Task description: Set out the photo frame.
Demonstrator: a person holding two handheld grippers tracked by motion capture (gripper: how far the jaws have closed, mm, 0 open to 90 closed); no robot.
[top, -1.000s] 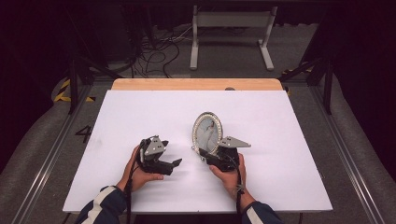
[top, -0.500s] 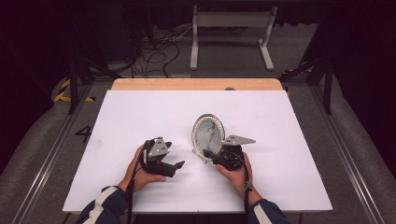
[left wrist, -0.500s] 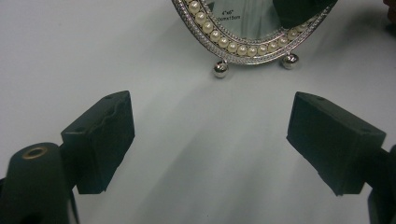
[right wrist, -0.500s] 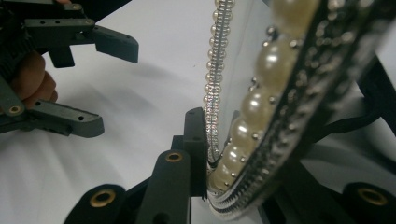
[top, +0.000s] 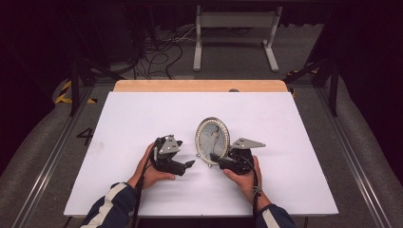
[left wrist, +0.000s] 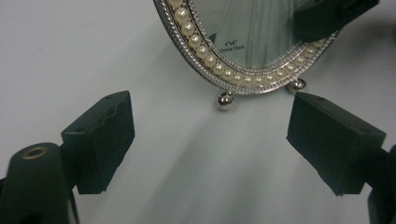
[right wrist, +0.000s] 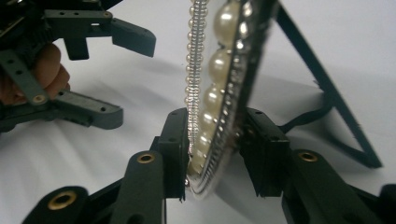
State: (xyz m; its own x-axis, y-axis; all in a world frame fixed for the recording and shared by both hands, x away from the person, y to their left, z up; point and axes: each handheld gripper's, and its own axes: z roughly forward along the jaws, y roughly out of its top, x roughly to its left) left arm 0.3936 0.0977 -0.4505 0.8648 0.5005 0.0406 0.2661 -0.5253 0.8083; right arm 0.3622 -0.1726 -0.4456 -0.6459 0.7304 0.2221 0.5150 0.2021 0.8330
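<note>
Oval pearl frame [top: 212, 140] upright on stand; right gripper [right wrist: 212, 154] jaws just opening, apparently barely touching rim. Left gripper [top: 189, 165] spread, empty. Nudge topples frame.

Overall light: from where I sit, the white tabletop [top: 142, 114] is evenly bright while the floor [top: 43, 142] around it falls dim.
Shadows: soft, short.
Glare: the picture frame [left wrist: 243, 60] glass shows pale streaks.
Focus: in the right gripper view the frame's pearls blur up close.
Colour: the left gripper view looks bluish.
</note>
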